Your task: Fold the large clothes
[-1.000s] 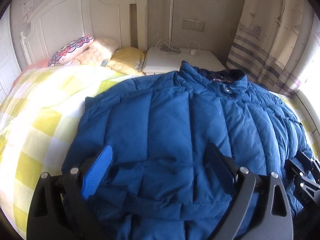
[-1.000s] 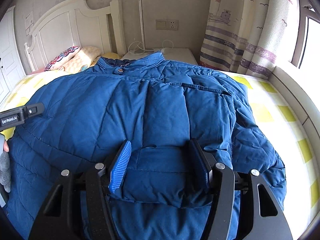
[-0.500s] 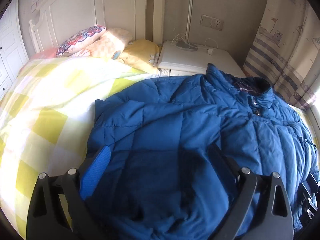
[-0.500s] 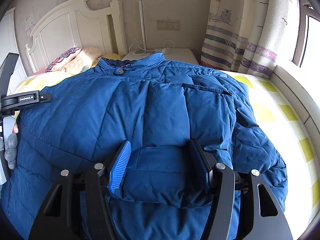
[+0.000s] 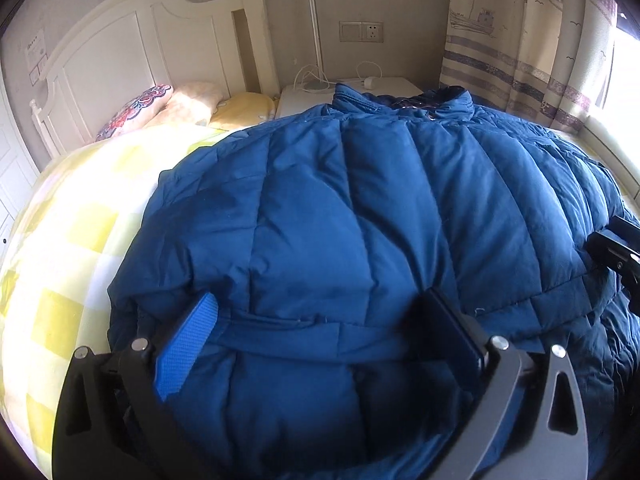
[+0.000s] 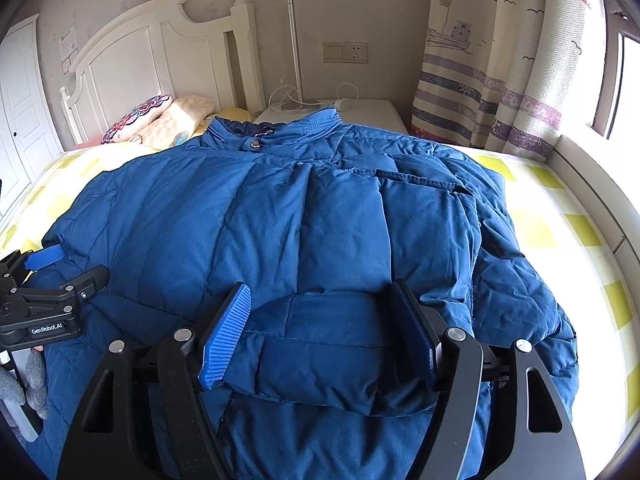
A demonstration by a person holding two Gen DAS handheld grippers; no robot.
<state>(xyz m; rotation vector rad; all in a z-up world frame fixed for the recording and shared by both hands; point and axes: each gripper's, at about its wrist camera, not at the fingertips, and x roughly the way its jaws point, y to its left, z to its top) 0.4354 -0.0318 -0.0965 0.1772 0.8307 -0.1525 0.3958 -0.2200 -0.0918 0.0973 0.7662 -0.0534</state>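
Bed [image 5: 72, 240], blue jacket [image 5: 340, 220] between both tools' spread jaws.

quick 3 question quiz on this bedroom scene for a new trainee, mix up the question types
1. True or false: the blue jacket lies on a bed with a yellow checked sheet.
2. Multiple choice: what stands between the fingers of the right hand-held gripper? A) a pillow B) a folded part of the jacket C) a curtain
3. Fill in: in the right wrist view the jacket's collar points toward the white ____.

Key: 1 true. 2 B. 3 headboard.
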